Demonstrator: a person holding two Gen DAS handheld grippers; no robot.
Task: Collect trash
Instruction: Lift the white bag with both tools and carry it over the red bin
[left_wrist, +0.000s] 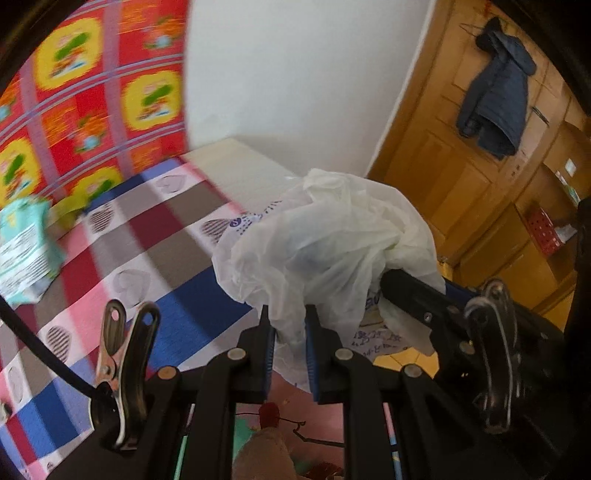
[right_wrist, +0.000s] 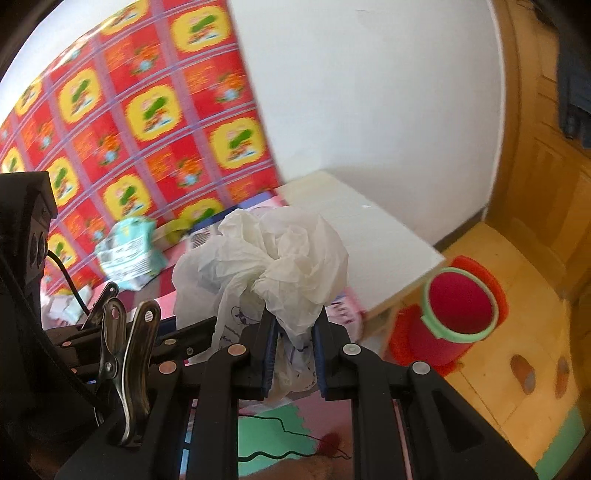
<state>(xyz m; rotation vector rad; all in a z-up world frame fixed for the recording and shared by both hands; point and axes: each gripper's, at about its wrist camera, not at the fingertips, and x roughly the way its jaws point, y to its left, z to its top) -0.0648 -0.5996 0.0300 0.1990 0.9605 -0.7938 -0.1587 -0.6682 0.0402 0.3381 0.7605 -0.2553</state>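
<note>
No text in either view can be read with confidence. The white plastic bag (left_wrist: 325, 236) carries blue-purple printing near its edge and handwritten-looking marks lower down, but all of it is creased and too blurred to make out. The pale green packet (right_wrist: 129, 254) on the bed bears a white label with dark lines of print, also illegible. The red and yellow patterned cloth (right_wrist: 140, 122) repeats a small logo, smeared beyond reading.
</note>
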